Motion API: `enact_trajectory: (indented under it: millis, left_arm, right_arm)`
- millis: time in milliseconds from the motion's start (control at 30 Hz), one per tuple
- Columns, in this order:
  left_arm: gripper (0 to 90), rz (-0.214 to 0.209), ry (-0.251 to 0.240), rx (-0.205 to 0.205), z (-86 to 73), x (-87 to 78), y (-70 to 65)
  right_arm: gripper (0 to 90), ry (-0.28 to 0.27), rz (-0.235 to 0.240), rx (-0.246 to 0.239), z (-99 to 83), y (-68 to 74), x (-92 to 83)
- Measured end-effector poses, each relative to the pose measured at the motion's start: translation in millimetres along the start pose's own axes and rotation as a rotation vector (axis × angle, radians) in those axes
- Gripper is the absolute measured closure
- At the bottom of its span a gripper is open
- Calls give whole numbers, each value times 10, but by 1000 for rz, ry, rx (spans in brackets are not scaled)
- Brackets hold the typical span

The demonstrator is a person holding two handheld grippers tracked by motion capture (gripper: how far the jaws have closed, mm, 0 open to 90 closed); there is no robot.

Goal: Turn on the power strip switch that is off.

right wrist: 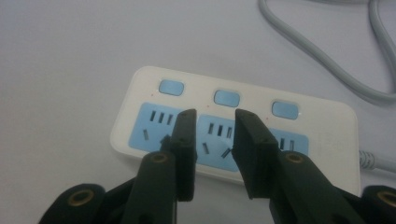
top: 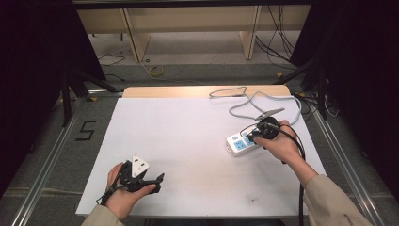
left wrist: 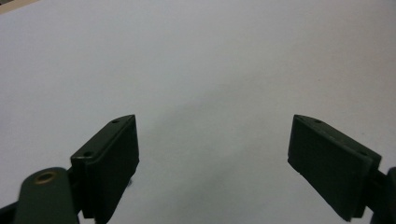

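Overhead, the bench [top: 188, 141] carries a white sheet with a strip of bare wood along its far edge. The left gripper [top: 153, 181] rests low at the near left corner, held in the person's left hand [top: 123, 193], a grey three-cornered plate on top; its fingers are spread and hold nothing. Over on the right side, the right gripper [top: 254, 134] is held by the right hand [top: 282, 141] right over a white power strip [top: 240, 143] with blue sockets. A grey cable [top: 263, 101] loops away from the strip toward the far edge of the bench. Next, the left gripper view shows its two black fingers [left wrist: 112, 163] set wide apart above the plain white surface [left wrist: 201, 70], with nothing between them. Finally, the right gripper view looks down on the power strip [right wrist: 140, 84], which lies flat with three blue buttons along one side and three blue socket panels beside them. The right gripper [right wrist: 212, 149] hovers over the middle socket, its fingers [right wrist: 184, 140] narrowly parted with a small gap, gripping nothing; whether they touch the strip I cannot tell. The grey cable [right wrist: 317, 56] curves across the upper right.
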State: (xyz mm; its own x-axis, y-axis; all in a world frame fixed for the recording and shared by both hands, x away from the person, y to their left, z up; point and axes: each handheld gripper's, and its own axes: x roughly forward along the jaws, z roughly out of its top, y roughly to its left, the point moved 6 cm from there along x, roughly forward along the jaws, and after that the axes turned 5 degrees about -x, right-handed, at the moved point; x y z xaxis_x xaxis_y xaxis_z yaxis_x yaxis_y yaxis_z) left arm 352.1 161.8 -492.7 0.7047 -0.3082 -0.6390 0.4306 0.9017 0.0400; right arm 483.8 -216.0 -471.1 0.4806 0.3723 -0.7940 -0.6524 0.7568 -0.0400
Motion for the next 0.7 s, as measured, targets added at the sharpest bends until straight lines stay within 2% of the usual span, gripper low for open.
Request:
enact_trajectory:
  millis: [700]
  left_arm:
    - [160,-7,17,-4,-21,8,-10]
  right_arm:
    - [563,-68,51,18,-247,157,-254]
